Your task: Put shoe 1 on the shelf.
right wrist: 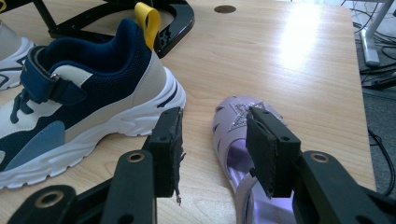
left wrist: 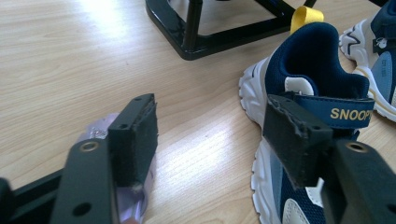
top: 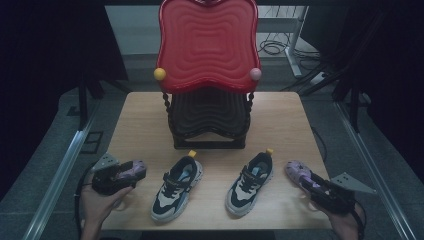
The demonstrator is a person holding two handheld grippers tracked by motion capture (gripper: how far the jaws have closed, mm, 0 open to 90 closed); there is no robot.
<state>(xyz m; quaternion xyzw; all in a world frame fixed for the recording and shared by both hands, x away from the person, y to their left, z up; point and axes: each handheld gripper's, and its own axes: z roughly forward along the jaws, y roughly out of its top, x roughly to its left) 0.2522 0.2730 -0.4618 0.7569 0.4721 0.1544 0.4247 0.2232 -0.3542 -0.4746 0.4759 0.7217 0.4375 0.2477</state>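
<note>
Two navy and white sneakers stand side by side on the wooden table, the left sneaker and the right sneaker. A purple sandal lies at the left, under my left gripper. In the left gripper view that gripper is open over bare wood, with the sandal beneath its left jaw and the left sneaker's heel behind its right jaw. A second purple sandal lies at the right. My right gripper stands open over this sandal's toe, pads not pressing.
A shoe rack with a red wavy top shelf and a black lower shelf stands at the table's back middle. Its black base is close behind the sneakers. Cables and a desk leg lie on the floor beyond.
</note>
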